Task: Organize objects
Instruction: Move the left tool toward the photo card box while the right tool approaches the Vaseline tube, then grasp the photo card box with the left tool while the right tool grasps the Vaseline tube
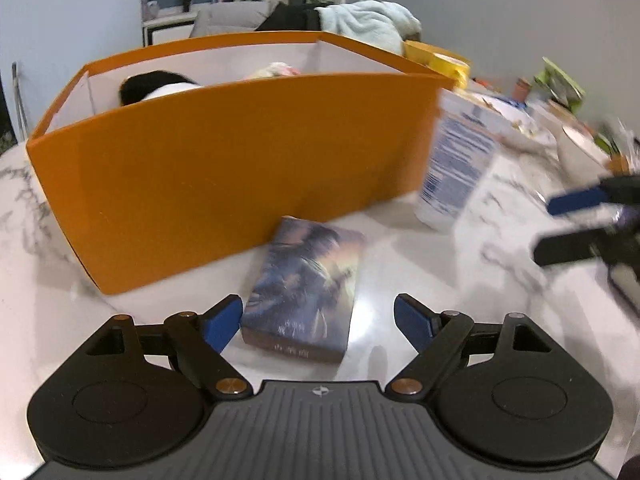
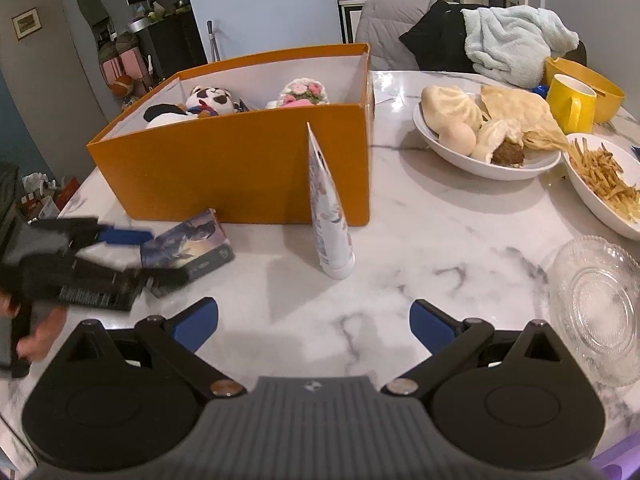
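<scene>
An orange box (image 1: 240,168) stands on the marble table; in the right wrist view (image 2: 240,176) it holds plush toys (image 2: 208,102) and a flowery item (image 2: 305,92). A small card box with dark blue art (image 1: 306,284) lies flat in front of it, between the open jaws of my left gripper (image 1: 318,322), untouched. It also shows in the right wrist view (image 2: 188,246). A white tube (image 2: 330,216) stands on its cap beside the orange box, blurred in the left view (image 1: 456,160). My right gripper (image 2: 314,324) is open and empty, short of the tube.
A bowl of buns (image 2: 486,132), a bowl of fries (image 2: 604,184), a yellow mug (image 2: 570,102), a yellow bowl (image 2: 588,80) and a glass dish (image 2: 596,304) stand on the table's right side. A chair with a pale blue blanket (image 2: 516,46) is behind.
</scene>
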Demonstrator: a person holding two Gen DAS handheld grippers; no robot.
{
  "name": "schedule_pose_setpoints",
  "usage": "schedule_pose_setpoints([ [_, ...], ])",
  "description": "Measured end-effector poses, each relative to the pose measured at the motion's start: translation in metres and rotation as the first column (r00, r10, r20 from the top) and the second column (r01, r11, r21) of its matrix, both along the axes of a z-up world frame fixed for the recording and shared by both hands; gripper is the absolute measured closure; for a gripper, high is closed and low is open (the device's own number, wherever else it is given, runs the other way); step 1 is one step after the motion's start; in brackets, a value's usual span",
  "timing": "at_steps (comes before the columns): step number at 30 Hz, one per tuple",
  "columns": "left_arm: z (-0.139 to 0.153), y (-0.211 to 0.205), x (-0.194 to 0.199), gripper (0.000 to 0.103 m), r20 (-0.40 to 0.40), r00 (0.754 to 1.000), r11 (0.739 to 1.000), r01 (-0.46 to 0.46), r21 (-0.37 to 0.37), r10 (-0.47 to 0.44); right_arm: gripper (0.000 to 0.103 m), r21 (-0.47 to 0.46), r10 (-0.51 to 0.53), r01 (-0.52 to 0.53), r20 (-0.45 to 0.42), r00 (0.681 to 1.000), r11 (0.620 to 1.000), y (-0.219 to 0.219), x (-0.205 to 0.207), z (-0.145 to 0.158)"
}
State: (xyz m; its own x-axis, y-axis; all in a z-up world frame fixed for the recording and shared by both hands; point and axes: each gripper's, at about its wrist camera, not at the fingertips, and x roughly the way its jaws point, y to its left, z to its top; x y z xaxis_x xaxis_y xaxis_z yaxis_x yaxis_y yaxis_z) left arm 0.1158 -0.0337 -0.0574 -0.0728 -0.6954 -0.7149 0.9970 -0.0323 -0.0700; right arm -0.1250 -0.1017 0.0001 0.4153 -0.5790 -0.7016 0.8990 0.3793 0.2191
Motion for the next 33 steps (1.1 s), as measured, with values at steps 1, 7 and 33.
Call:
schedule_pose_setpoints([
  [1,-0.001,0.000,-0.006,0.005,0.017,1.000,1.000,0.006,-0.006,-0.006,0.001,-0.002,-0.002,0.002,0.000,1.000,1.000,-0.001,0.000,-0.001],
  [7,-0.009,-0.021,-0.025,0.009,0.086,0.996,0.999,-0.037,-0.016,0.039,0.001,-0.063,0.005,-0.003,0.021,1.000,0.998,-0.018,0.007,-0.002],
  [33,-0.010,0.011,-0.035,0.037,0.071,0.981,0.982,-0.179,-0.058,0.183,0.073,-0.028,0.008,-0.007,0.024,1.000,1.000,-0.044,0.024,-0.017],
])
